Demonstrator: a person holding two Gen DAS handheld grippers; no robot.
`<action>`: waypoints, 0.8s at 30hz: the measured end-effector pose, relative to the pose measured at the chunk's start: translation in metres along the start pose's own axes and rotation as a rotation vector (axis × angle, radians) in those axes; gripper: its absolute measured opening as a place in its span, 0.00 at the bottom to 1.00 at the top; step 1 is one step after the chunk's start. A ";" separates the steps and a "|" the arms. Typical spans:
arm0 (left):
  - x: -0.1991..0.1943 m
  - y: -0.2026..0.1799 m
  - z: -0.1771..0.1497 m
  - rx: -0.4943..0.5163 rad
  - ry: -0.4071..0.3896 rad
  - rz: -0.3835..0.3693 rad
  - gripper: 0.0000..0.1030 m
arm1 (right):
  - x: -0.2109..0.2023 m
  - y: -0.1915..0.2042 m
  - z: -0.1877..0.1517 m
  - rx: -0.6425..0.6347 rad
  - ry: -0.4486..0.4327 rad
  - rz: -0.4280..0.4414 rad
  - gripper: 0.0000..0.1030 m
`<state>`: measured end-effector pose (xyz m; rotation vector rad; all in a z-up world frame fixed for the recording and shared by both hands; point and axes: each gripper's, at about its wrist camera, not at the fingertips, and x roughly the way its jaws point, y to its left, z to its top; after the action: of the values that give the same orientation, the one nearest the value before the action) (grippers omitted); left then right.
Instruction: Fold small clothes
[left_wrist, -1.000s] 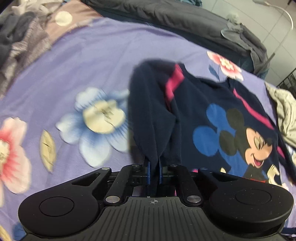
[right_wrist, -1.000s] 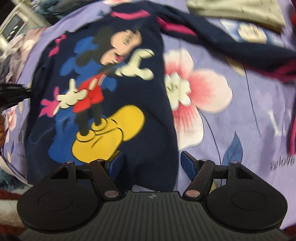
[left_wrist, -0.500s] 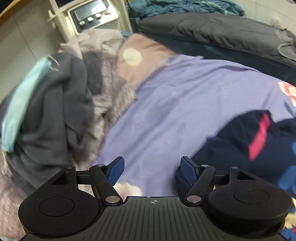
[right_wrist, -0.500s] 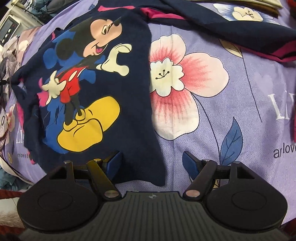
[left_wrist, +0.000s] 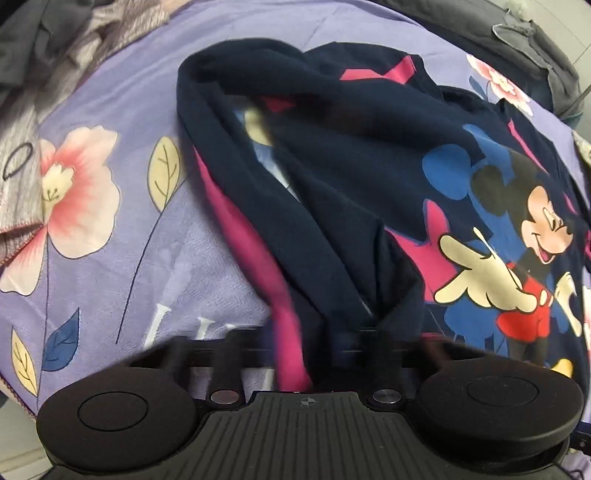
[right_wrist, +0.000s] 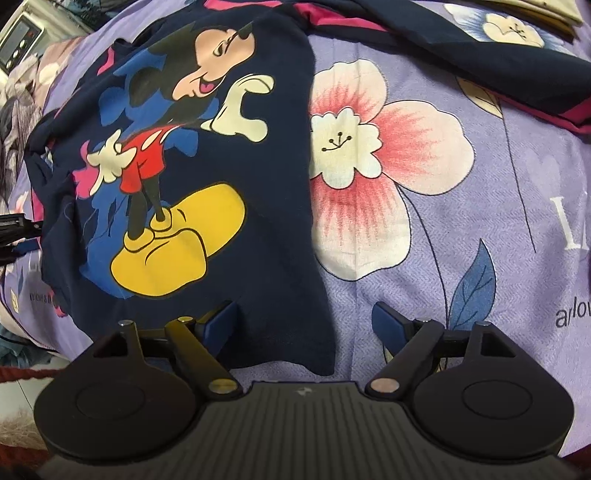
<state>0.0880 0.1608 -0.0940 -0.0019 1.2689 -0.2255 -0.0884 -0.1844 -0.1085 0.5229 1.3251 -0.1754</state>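
Purple floral bedsheet (right_wrist: 480, 229) as work surface. A navy cartoon-mouse sweatshirt with pink stripes (right_wrist: 273, 221) is laid flat on it, neck toward the far edge, hem nearest the right gripper (right_wrist: 306, 317). Half a second earlier the left gripper (left_wrist: 295, 343) faced bare sheet, jaws wide; now its jaws are closing around the bunched sleeve (left_wrist: 332, 236); contact is blurred. Right jaws are opening, hem corner between, untouched.

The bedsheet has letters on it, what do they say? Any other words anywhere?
"arlov", cut off by the picture's edge: dark print on the purple bedsheet, right wrist view.
"L", a big pale letter, also cut off there.
Pale letters by the left gripper: too blurred.
Small dark print beside the sweater: too small.
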 end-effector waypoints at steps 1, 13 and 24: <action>-0.003 0.003 0.002 -0.016 -0.009 -0.013 0.45 | 0.000 0.000 0.000 -0.003 0.002 0.001 0.82; -0.059 0.139 0.011 -0.241 -0.110 0.448 1.00 | -0.011 -0.013 -0.006 -0.003 0.026 0.064 0.80; -0.050 0.032 -0.049 0.063 -0.036 -0.024 1.00 | -0.026 -0.033 -0.002 0.004 0.008 0.100 0.74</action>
<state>0.0328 0.2063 -0.0651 0.0329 1.2263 -0.2844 -0.1103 -0.2170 -0.0923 0.5924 1.3039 -0.0929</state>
